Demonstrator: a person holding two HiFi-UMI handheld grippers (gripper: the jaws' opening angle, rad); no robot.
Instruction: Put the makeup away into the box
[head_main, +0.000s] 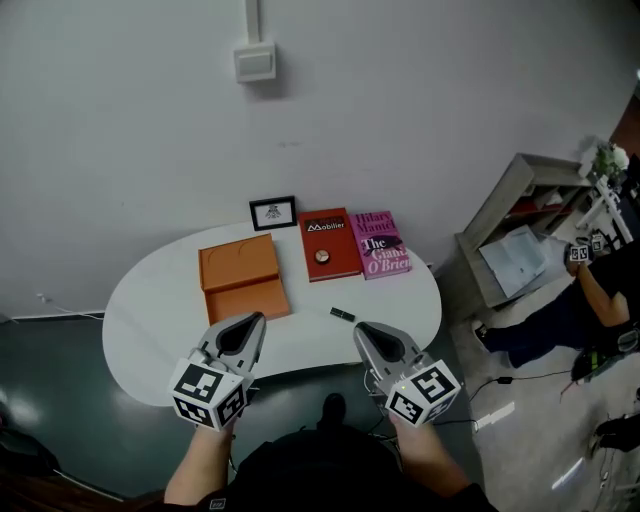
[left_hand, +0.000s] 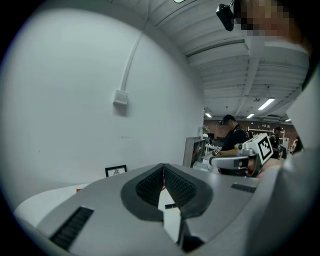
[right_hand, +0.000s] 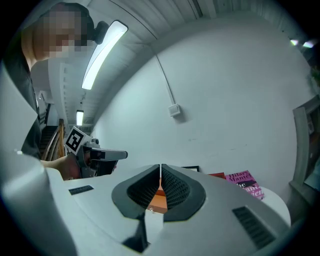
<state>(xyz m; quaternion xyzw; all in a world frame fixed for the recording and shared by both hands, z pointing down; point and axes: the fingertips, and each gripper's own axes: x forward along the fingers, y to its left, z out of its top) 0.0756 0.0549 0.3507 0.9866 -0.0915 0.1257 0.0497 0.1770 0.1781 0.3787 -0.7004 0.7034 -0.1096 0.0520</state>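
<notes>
Makeup: we see a small dark makeup stick (head_main: 343, 314) lying on the white oval table (head_main: 150, 310), just right of the open orange box (head_main: 243, 278), not in it.
Left tongs: our left gripper (head_main: 256, 319) is closed, holding nothing, at the table's front edge.
Right tongs: our right gripper (head_main: 359, 329) is closed and empty, near the stick.
Behind: a red book (head_main: 329, 244), a pink book (head_main: 382, 244), a small black picture frame (head_main: 273, 212).

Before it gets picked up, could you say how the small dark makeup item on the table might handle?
The makeup item looks small and slim, so it is probably light and rigid. It lies flat on the smooth white table, so it may slide or, if round, roll when nudged.
</notes>
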